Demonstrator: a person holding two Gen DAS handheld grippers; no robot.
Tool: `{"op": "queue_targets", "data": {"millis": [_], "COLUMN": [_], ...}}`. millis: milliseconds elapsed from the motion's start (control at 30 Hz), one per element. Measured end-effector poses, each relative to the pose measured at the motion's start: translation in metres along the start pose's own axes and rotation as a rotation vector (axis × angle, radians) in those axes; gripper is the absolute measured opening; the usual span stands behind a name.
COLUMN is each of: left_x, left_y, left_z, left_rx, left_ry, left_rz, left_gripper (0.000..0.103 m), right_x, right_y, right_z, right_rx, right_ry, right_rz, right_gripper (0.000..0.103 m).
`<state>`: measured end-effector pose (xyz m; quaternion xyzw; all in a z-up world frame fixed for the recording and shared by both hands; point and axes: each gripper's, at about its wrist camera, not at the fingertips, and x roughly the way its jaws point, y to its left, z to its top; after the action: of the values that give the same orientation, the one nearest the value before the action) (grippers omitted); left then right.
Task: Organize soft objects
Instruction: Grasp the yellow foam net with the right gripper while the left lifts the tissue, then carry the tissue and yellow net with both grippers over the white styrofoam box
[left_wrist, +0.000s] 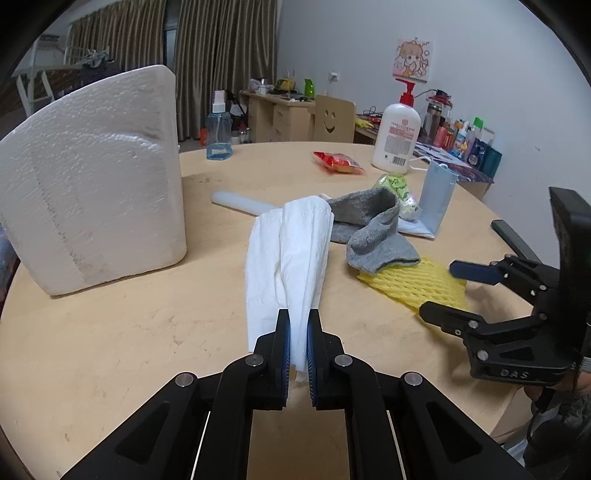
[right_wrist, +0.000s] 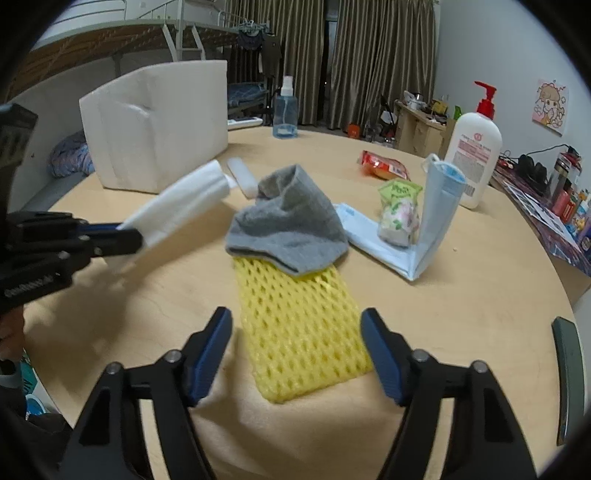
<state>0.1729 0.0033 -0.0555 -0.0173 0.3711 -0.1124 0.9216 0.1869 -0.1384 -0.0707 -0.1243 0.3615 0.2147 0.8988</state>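
My left gripper (left_wrist: 298, 317) is shut on the near end of a white tissue (left_wrist: 288, 251), which hangs lifted off the round wooden table (left_wrist: 147, 332); the right wrist view shows that tissue (right_wrist: 177, 206) stretching from the left gripper (right_wrist: 129, 230). A grey sock (right_wrist: 288, 229) lies crumpled mid-table, overlapping the far end of a yellow foam net (right_wrist: 299, 332). My right gripper (right_wrist: 295, 315) stands open with the net's near end between its fingers, which do not touch it. In the left wrist view, the right gripper (left_wrist: 439, 288) sits over the net (left_wrist: 410, 284), beside the sock (left_wrist: 373, 229).
A white foam box (left_wrist: 88, 177) stands at the table's left. Behind the sock are a folded blue face mask (right_wrist: 428, 229), a small green packet (right_wrist: 399, 214), a white tube (right_wrist: 242, 177), a red snack packet (right_wrist: 384, 166), a pump lotion bottle (right_wrist: 476, 151) and a blue spray bottle (right_wrist: 285, 110).
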Motion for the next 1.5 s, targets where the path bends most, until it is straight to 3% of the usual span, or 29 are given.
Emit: {"op": "queue_targets", "data": {"millis": [67, 333, 533, 800, 967, 1333, 1500], "left_x": [-0.001, -0.01, -0.022, -0.045, -0.064, -0.103, -0.115], "left_y": [0.0, -0.001, -0.001, -0.001, -0.005, -0.017, -0.021], "left_z": [0.0, -0.002, -0.004, -0.006, -0.009, -0.018, -0.019], "left_rx": [-0.005, 0.001, 0.0, 0.003, 0.009, 0.033, 0.042], "left_ry": [-0.002, -0.033, -0.065, -0.129, -0.171, -0.254, -0.285], "left_rz": [-0.003, -0.012, -0.01, 0.004, 0.014, 0.037, 0.044], "left_gripper": [0.008, 0.008, 0.008, 0.008, 0.008, 0.008, 0.008], "right_x": [0.002, 0.004, 0.0, -0.033, -0.067, -0.12, -0.126], "right_y": [-0.001, 0.0, -0.013, -0.012, -0.007, -0.016, -0.018], "right_z": [0.0, -0.001, 0.0, -0.01, -0.014, -0.015, -0.012], "right_rx": [0.007, -0.014, 0.04, 0.081, 0.092, 0.16, 0.175], "right_ry": [0.017, 0.038, 0.046, -0.03, -0.121, -0.3, -0.33], "right_rz": [0.004, -0.024, -0.054, 0.034, 0.065, 0.026, 0.012], "right_gripper": [0.066, 0.065, 0.022, 0.021, 0.021, 0.021, 0.021]}}
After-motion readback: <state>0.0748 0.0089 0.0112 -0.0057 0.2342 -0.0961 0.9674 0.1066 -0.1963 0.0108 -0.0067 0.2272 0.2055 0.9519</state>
